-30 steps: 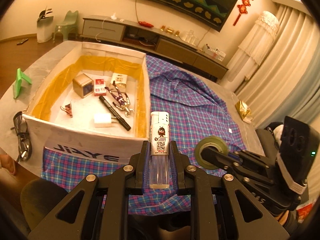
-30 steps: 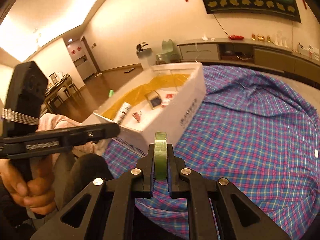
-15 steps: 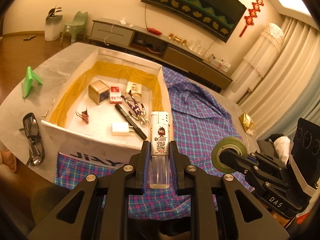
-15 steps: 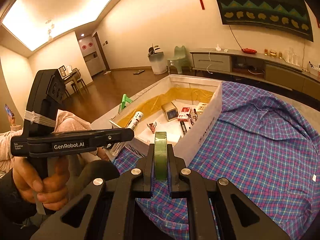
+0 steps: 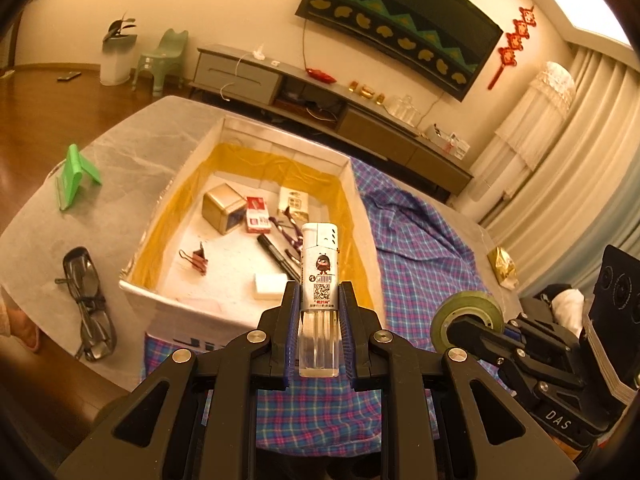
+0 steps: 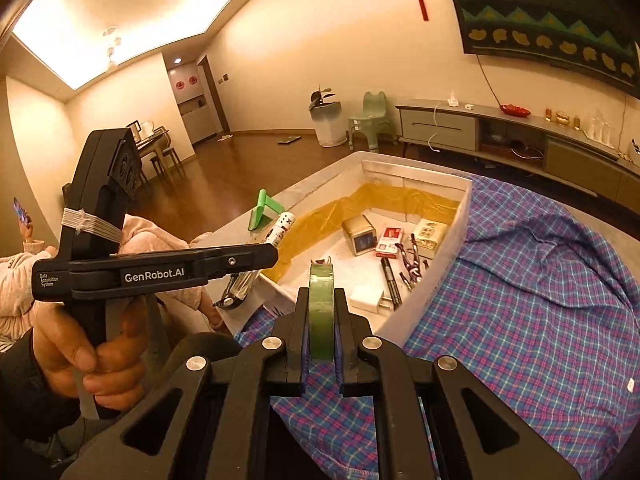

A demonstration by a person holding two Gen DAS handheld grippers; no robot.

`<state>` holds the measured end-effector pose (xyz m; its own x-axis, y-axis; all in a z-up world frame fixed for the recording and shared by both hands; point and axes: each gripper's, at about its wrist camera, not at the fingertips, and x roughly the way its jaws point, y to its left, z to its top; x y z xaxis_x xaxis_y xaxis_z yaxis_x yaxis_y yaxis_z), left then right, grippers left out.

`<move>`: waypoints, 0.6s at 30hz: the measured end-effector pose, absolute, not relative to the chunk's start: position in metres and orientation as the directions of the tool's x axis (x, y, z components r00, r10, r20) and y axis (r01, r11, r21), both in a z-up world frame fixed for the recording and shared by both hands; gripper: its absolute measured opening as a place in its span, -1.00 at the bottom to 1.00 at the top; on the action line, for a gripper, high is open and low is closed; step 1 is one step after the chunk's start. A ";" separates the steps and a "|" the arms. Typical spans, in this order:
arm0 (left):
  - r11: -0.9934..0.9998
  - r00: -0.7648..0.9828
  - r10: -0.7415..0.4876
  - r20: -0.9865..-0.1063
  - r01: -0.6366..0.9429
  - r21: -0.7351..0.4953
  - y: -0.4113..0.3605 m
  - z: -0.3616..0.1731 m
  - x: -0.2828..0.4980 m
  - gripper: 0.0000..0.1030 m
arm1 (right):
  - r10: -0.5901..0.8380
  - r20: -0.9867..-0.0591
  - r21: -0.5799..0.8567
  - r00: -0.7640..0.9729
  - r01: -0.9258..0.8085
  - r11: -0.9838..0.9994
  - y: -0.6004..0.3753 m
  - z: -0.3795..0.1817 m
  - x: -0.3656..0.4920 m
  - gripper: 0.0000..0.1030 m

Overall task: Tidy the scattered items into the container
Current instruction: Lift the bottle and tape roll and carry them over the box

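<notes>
My left gripper point(image 5: 319, 300) is shut on a white lighter point(image 5: 320, 272), held upright above the near wall of the white box point(image 5: 192, 312). My right gripper point(image 6: 321, 312) is shut on a green tape roll point(image 6: 321, 304), held on edge just short of the box point(image 6: 440, 276). The tape roll also shows in the left wrist view point(image 5: 466, 314), to the right of the lighter. The lighter also shows in the right wrist view point(image 6: 280, 230). The box has a yellow lining and holds a small tin cube point(image 5: 222, 208), a red card pack, a black pen point(image 5: 276, 254), a white charger and a binder clip.
The box stands on a grey table, partly on a plaid cloth point(image 5: 420, 248). Dark glasses point(image 5: 86, 304) and a green stand point(image 5: 74, 176) lie left of the box. A gold wrapper point(image 5: 504, 266) lies at the cloth's right edge. A TV cabinet stands behind.
Both grippers have risen and moved toward the box, still holding the lighter and the tape roll. The box interior now shows more from above.
</notes>
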<state>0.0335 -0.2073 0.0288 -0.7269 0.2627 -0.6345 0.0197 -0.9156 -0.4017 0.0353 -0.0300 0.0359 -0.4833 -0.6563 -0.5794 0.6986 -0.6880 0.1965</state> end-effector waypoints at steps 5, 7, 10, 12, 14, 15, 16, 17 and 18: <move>-0.915 -0.735 0.254 -0.628 0.028 -0.403 -0.218 0.031 0.027 -0.62 | -0.661 -0.590 0.194 -0.464 0.713 -0.673 -0.045 0.036 0.027 -0.80; -0.915 -0.739 0.250 -0.626 0.032 -0.403 -0.222 0.031 0.024 -0.62 | -0.661 -0.594 0.191 -0.458 0.718 -0.669 -0.050 0.036 0.024 -0.80; -0.914 -0.741 0.248 -0.624 0.035 -0.404 -0.229 0.031 0.018 -0.62 | -0.661 -0.599 0.187 -0.452 0.723 -0.665 -0.057 0.037 0.018 -0.80; -0.913 -0.741 0.248 -0.624 0.036 -0.406 -0.232 0.030 0.013 -0.62 | -0.660 -0.604 0.188 -0.446 0.725 -0.663 -0.062 0.038 0.013 -0.80; -0.912 -0.741 0.249 -0.624 0.037 -0.408 -0.234 0.030 0.010 -0.62 | -0.658 -0.609 0.193 -0.442 0.723 -0.664 -0.065 0.038 0.008 -0.80; -0.913 -0.741 0.249 -0.624 0.036 -0.407 -0.235 0.030 0.008 -0.62 | -0.657 -0.612 0.195 -0.440 0.721 -0.664 -0.067 0.038 0.005 -0.80; -0.913 -0.741 0.249 -0.624 0.036 -0.406 -0.236 0.030 0.006 -0.62 | -0.656 -0.615 0.197 -0.437 0.720 -0.665 -0.069 0.039 0.002 -0.80; -0.913 -0.740 0.248 -0.625 0.036 -0.405 -0.236 0.029 0.004 -0.62 | -0.654 -0.618 0.200 -0.436 0.718 -0.667 -0.071 0.038 -0.002 -0.80; -0.914 -0.738 0.249 -0.627 0.036 -0.404 -0.237 0.028 0.002 -0.62 | -0.652 -0.622 0.202 -0.434 0.716 -0.669 -0.073 0.038 -0.005 -0.80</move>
